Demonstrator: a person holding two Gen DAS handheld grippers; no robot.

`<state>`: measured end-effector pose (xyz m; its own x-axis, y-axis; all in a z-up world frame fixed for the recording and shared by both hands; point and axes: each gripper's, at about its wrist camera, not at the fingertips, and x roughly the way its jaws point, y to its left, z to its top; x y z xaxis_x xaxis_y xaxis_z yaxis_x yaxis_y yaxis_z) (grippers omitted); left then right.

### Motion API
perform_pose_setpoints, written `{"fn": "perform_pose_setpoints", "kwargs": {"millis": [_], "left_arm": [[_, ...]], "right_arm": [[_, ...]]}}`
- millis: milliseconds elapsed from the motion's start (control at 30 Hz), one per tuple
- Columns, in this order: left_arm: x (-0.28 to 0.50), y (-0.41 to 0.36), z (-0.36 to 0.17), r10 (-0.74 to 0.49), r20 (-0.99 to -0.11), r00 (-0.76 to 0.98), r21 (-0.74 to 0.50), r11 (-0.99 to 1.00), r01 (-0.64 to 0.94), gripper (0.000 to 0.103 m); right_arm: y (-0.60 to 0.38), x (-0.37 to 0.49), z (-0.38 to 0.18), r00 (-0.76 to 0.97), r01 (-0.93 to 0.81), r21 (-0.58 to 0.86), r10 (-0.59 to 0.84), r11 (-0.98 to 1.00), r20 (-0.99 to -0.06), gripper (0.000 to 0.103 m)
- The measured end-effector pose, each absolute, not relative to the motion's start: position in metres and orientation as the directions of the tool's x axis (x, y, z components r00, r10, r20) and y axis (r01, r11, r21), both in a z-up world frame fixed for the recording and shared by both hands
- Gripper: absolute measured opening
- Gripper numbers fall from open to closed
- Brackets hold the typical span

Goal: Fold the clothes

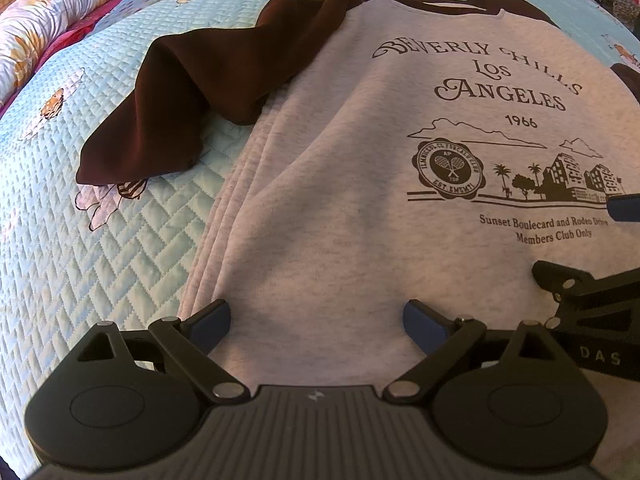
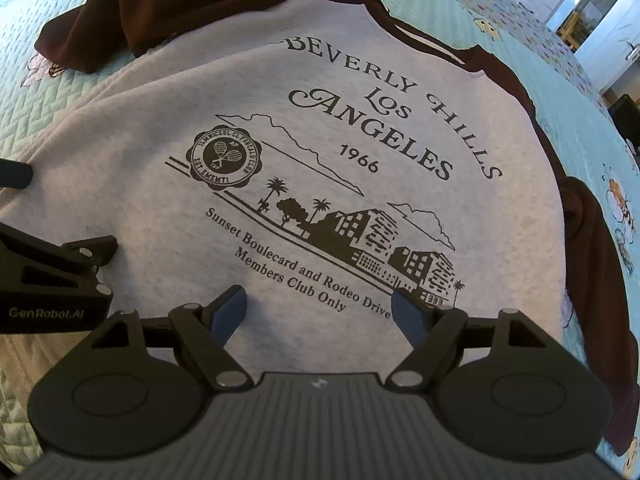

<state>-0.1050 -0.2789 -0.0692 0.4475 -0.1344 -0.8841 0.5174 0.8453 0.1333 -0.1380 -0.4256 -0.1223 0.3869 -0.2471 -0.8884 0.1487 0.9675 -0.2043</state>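
Left wrist view: grey sweatshirt (image 1: pixel 360 168) spread print-up on quilted bedspread (image 1: pixel 100 220), one dark brown sleeve (image 1: pixel 172 104) thrown out to the side and lying partly on the quilt, a few lengthwise pleats bunched along the near side edge. Left gripper (image 1: pixel 316 320) poised low over the grey hem area, jaws spread wide with nothing between them, blue pads clear of the cloth as far as can be told. Right wrist view: same sweatshirt (image 2: pixel 320 160) filling the frame, second brown sleeve (image 2: pixel 592 240) trailing down the far side, right gripper (image 2: pixel 320 308) likewise parted and empty over the lower print, other tool's black body just beside it at the left edge. Task barely begun: no fold made yet, both sleeves still out. Risks, as a judgement: pinching only the top layer and dragging the front off the back; closing on the pleated edge and locking the wrinkles into the fold; grippers so close together that a lift could clash them or leave the outer edges sagging.
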Motion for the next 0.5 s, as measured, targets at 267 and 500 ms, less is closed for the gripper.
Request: {"fn": "perform_pose_setpoints", "kwargs": {"millis": [267, 500], "left_arm": [[-0.1059, -0.2794, -0.0694, -0.131, -0.883, 0.450, 0.137, 0.847, 0.514, 0.098], [-0.1055, -0.2796, -0.0700, -0.130, -0.883, 0.451, 0.136, 0.848, 0.512, 0.098]], "right_arm": [[-0.4244, -0.1379, -0.1221, 0.387, 0.141, -0.211, -0.251, 0.967, -0.887, 0.080], [-0.4208, -0.1362, -0.1224, 0.382, 0.125, -0.233, -0.264, 0.964, -0.886, 0.080]]}}
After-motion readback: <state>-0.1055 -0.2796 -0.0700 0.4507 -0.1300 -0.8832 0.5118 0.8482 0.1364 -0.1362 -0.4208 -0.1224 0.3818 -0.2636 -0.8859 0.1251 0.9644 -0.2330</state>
